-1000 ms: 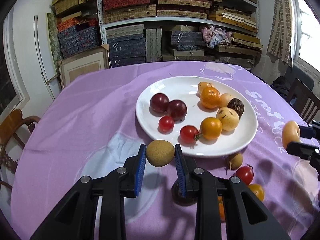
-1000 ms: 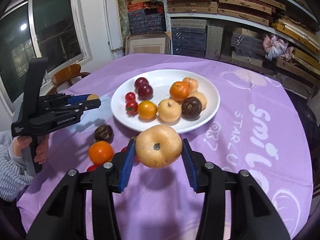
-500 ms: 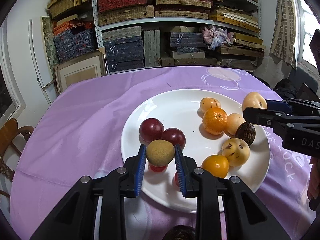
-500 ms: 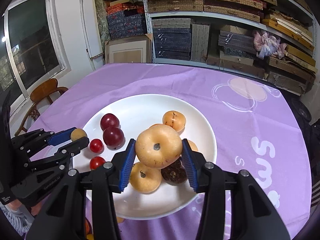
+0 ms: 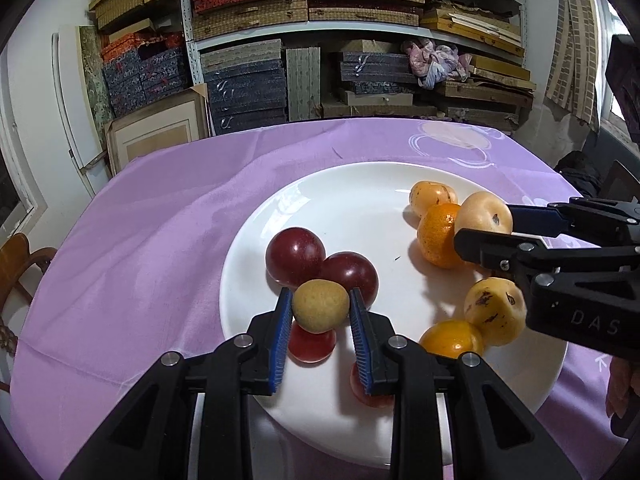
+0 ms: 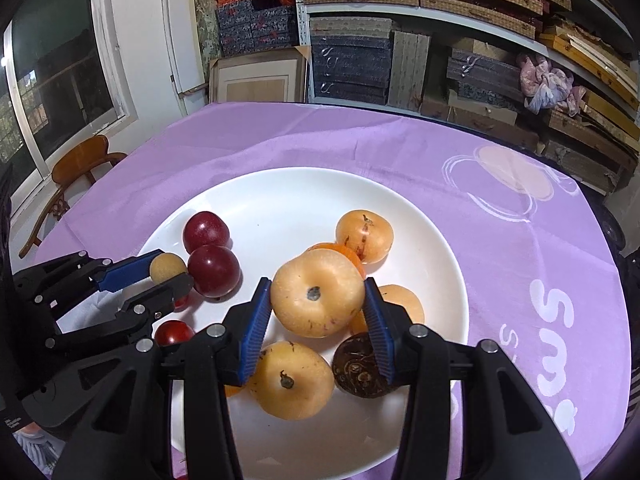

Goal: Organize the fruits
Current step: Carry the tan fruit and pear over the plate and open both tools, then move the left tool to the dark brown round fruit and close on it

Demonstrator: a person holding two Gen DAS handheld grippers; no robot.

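A white plate [image 5: 352, 200] [image 6: 280, 200] on the purple cloth holds several fruits: two dark red plums [image 5: 296, 256] [image 6: 206, 232], an orange [image 5: 438, 236], yellow-tan round fruits [image 5: 496, 310] [image 6: 292, 380], cherry tomatoes [image 5: 312, 346] and a dark brown fruit [image 6: 362, 368]. My left gripper [image 5: 320, 312] is shut on a small tan fruit [image 5: 320, 306] [image 6: 168, 267] above the plate's near left side, by the plums. My right gripper [image 6: 318, 306] is shut on a large pale orange fruit [image 6: 318, 292] [image 5: 484, 214] above the fruits on the plate's right side.
The round table carries a purple cloth [image 5: 152, 232] with white print [image 6: 552, 320]. Shelves of stacked boxes [image 5: 320, 40] stand behind it. A wooden chair [image 6: 76, 168] is at the left edge, by a window.
Both grippers have moved forward over the plate with their fruits held. The left one now hangs by the plums, the right one over the orange and yellow fruits.
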